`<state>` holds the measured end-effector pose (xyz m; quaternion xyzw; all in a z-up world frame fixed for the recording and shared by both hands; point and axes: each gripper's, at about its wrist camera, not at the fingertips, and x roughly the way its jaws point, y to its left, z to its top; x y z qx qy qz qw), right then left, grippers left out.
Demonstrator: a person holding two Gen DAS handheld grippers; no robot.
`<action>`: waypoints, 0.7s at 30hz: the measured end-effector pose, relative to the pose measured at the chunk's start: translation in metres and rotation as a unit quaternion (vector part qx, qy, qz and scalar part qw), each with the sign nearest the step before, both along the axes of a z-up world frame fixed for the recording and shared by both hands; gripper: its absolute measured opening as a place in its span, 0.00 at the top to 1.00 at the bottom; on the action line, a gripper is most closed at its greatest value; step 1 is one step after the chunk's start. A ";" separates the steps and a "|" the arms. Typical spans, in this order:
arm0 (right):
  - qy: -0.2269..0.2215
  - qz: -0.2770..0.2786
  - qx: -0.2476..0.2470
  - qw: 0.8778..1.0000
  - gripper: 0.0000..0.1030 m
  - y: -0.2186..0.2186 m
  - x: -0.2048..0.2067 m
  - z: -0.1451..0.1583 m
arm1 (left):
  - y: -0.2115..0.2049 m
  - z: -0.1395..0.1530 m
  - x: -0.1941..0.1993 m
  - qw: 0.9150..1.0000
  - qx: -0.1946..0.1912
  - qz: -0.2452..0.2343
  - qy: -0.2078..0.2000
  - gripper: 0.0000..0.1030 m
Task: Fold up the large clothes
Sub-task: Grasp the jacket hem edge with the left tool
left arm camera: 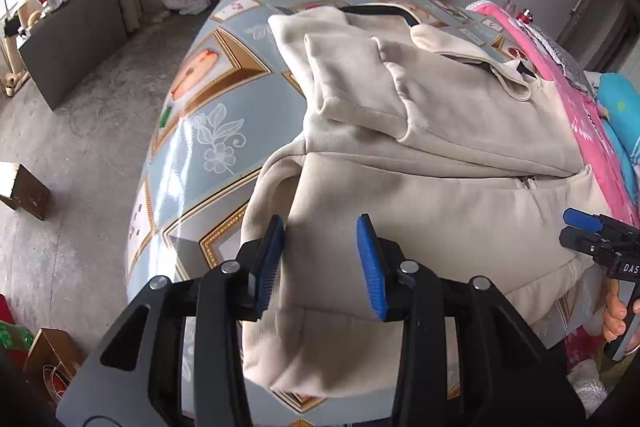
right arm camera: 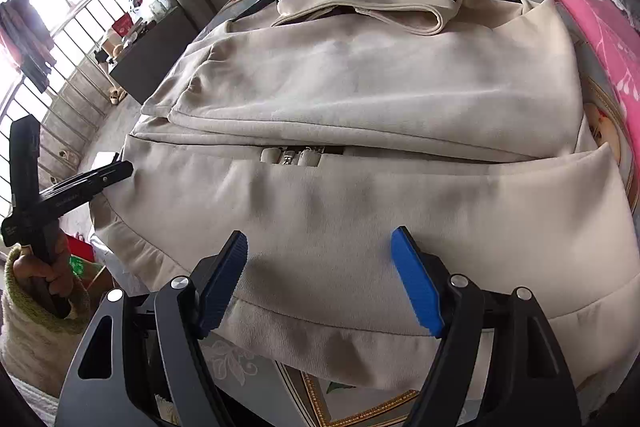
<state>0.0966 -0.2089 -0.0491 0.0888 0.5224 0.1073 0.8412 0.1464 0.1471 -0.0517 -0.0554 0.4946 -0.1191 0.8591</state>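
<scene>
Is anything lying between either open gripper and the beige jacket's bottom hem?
Nothing visible. The left gripper and right gripper both hover open directly over the beige jacket near its hem; only bare fabric lies between.

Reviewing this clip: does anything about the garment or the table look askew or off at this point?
Mildly. The cream jacket lies partly folded, but its ribbed hem hangs off the near edge of the table instead of lying flat. Both tools, left and right, are open over it. No damage or spills visible.

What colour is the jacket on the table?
The jacket is cream beige; the right wrist view shows it best.
</scene>
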 end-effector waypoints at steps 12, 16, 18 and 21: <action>-0.001 -0.003 -0.003 1.000 0.29 0.003 0.000 -0.001 | 0.016 0.005 0.021 0.991 -0.130 -0.036 0.000 0.77; -0.002 -0.004 -0.003 1.000 0.29 0.003 0.000 0.000 | 0.010 0.025 0.008 0.982 -0.161 -0.088 -0.033 0.77; -0.002 -0.003 -0.006 1.000 0.29 0.003 0.000 -0.001 | 0.003 0.024 0.005 0.983 -0.146 -0.105 -0.027 0.77; -0.004 -0.001 -0.009 1.000 0.29 0.004 -0.001 -0.001 | 0.000 0.014 0.011 0.986 -0.133 -0.102 -0.005 0.77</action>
